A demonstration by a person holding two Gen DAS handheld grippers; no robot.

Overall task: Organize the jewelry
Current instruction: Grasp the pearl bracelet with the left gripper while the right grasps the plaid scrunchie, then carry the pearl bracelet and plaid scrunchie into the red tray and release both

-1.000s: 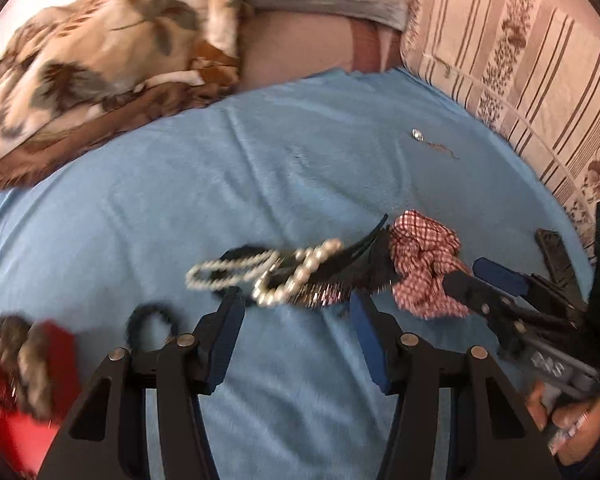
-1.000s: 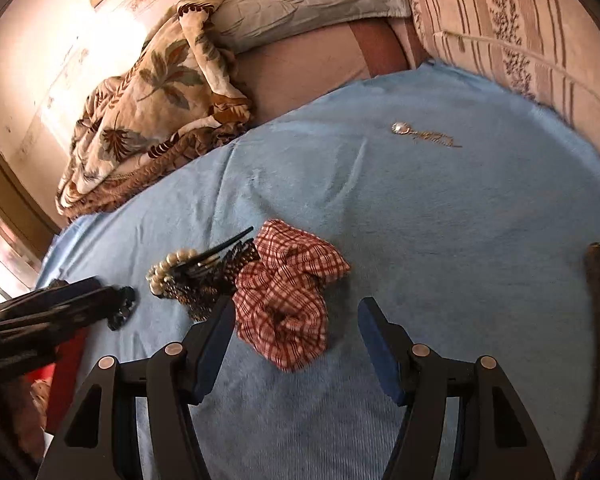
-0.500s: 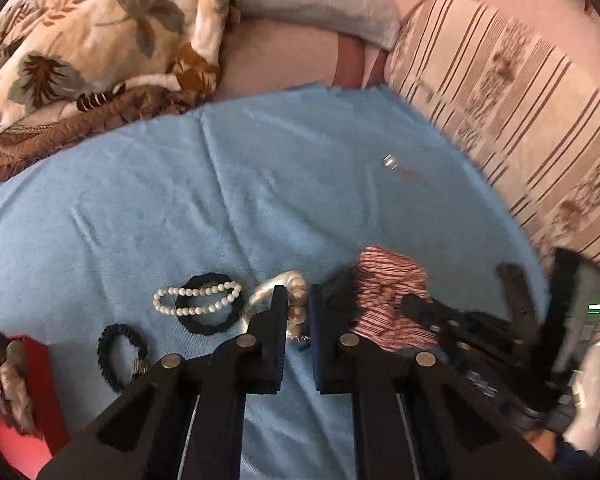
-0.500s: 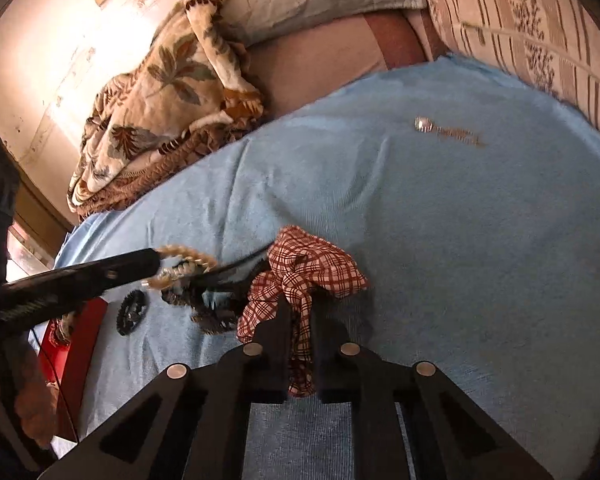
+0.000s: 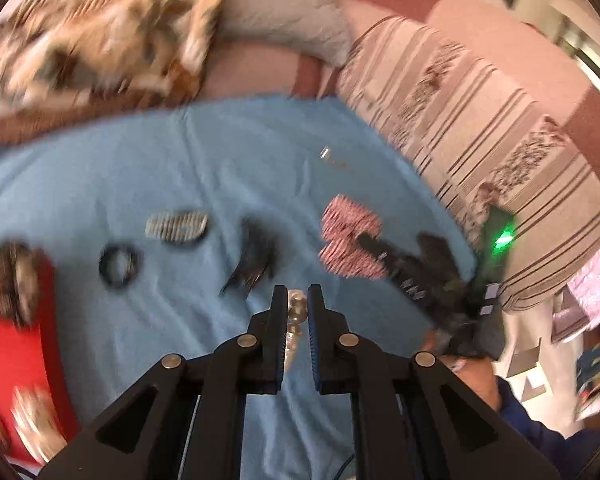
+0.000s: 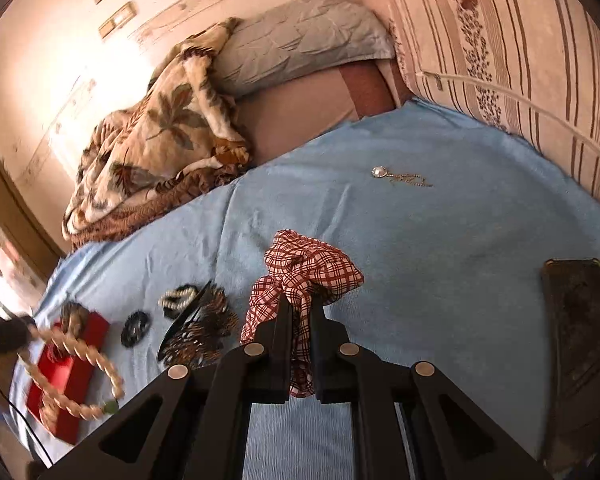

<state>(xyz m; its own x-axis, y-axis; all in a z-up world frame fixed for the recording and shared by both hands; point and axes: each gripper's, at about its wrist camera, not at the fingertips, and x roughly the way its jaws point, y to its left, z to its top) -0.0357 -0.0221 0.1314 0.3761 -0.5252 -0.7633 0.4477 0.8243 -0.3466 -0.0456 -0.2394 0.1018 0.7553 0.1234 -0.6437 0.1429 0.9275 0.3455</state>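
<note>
Blue sheet [image 6: 440, 240] fills both views. Right wrist view alone shows dark flat case [image 6: 576, 320] at right edge and pendant chain [image 6: 400, 176] in sharp detail. Red box [image 6: 66, 364] lower left. Right gripper [image 6: 299, 306] pinches checked scrunchie [image 6: 308, 272], centre. Left gripper [image 5: 297, 306], centre of blurred left view, clamps pearl necklace [image 6: 76, 360], which dangles over red box.

Black linkage arms with silver screws, blue-padded fingers [image 5: 314, 344], dark blue sleeve [image 5: 528, 416].
</note>
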